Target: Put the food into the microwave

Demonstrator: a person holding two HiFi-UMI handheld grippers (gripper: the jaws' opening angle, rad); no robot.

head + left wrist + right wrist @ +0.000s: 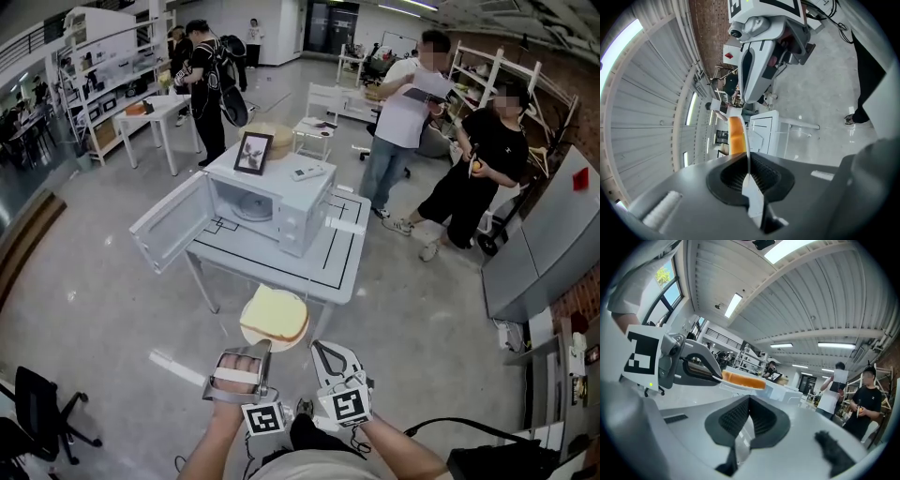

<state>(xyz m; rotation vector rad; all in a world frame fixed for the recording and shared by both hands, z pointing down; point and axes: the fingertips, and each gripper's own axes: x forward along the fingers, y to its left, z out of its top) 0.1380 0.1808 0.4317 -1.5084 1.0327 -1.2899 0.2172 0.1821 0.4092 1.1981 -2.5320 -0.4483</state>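
Approach step, as judged. The left claw (260, 349) is clamped on the near rim of the plate (247, 326) carrying the bread (275, 314). The right claw (321, 349), at its 3 o'clock, is closed and empty. At 12 o'clock beyond, the microwave (281, 202) stands on the tabletop (345, 258), with its door (171, 228) swung open toward 8 o'clock. The next move calls for keeping the plate level while carrying it into the cavity.

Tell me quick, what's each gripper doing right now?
Left gripper: jaws shut on the plate carrying bread.
Right gripper: jaws shut, nothing between them.
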